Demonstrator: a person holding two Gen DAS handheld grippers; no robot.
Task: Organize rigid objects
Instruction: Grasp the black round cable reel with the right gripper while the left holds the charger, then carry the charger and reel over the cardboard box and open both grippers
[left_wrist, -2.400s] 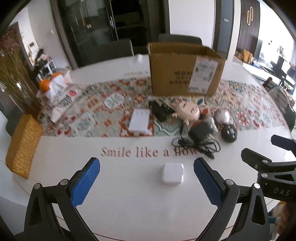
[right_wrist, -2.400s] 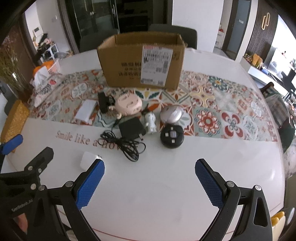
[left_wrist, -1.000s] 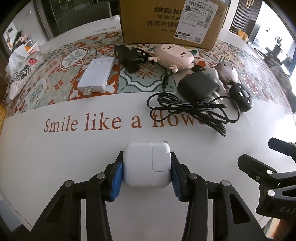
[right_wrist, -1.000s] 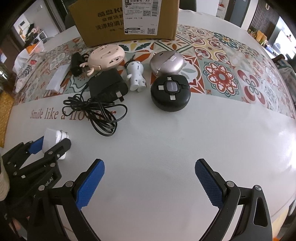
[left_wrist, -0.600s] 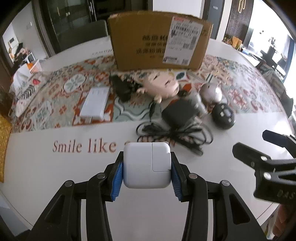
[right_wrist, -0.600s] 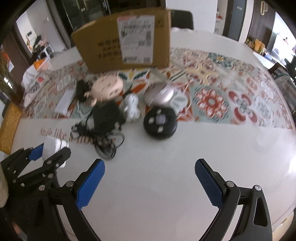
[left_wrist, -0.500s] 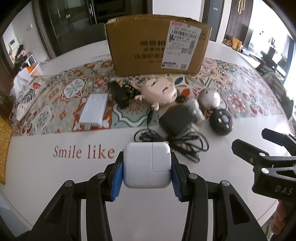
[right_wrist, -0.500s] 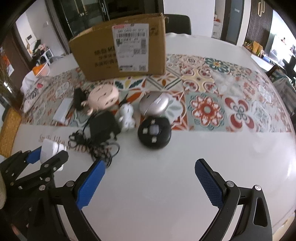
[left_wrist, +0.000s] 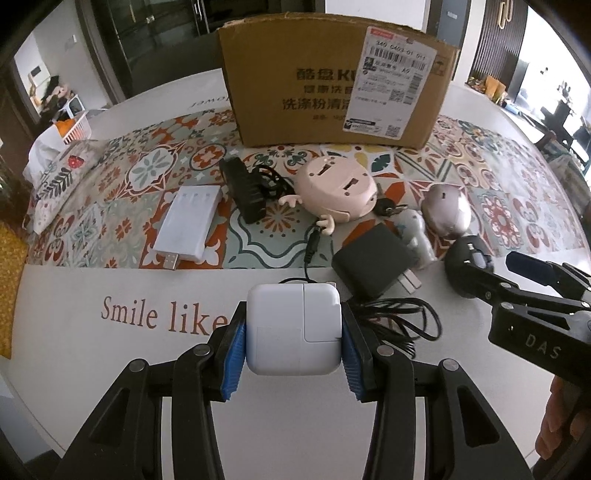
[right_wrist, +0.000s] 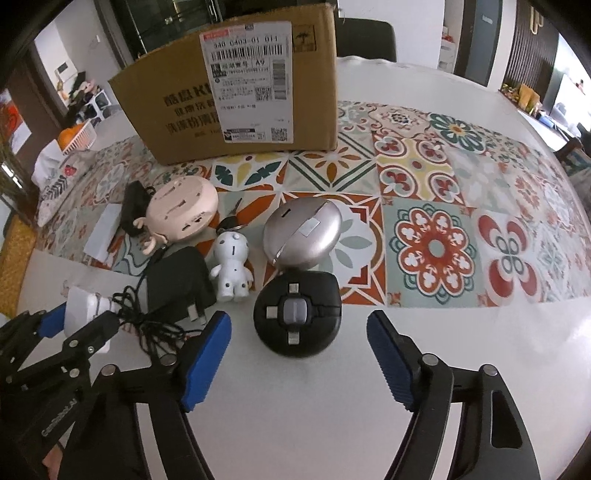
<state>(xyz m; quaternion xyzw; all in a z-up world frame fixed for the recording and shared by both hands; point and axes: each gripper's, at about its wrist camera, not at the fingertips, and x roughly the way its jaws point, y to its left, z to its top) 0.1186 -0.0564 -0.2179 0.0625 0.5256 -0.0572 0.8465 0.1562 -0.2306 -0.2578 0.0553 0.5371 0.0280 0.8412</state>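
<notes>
- Left gripper (left_wrist: 293, 338) clamps a white charger (left_wrist: 293, 330) between its blue pads (left_wrist: 236, 356), one pad on each side face, and holds it above the white table (left_wrist: 92, 369) near the front edge.
- Right gripper (right_wrist: 297, 356) stands with its jaws wide apart and nothing between the pads; the black round cable reel (right_wrist: 297, 314) lies on the table just ahead of the gap.
- Behind the reel, on the patterned table runner (right_wrist: 436, 251), lies a silver oval mouse (right_wrist: 303, 232), close against the reel.
- Just left of the reel, a small white figurine (right_wrist: 231, 267) lies at the runner's front edge.
- A black adapter (left_wrist: 371, 264) with its tangled black cable (left_wrist: 400, 321) sits on the table beside the figurine, just behind the held charger.
- Further back on the runner lie a pink round toy (left_wrist: 336, 188), a black plug (left_wrist: 245, 188) to its left, and a white USB hub (left_wrist: 188, 225) toward the left edge.
- A cardboard box (left_wrist: 332, 77) with a white shipping label stands upright at the runner's back edge, behind the toy.
- On the table's near strip, red lettering (left_wrist: 162, 317) reads "Smile like", partly hidden by the left gripper.
</notes>
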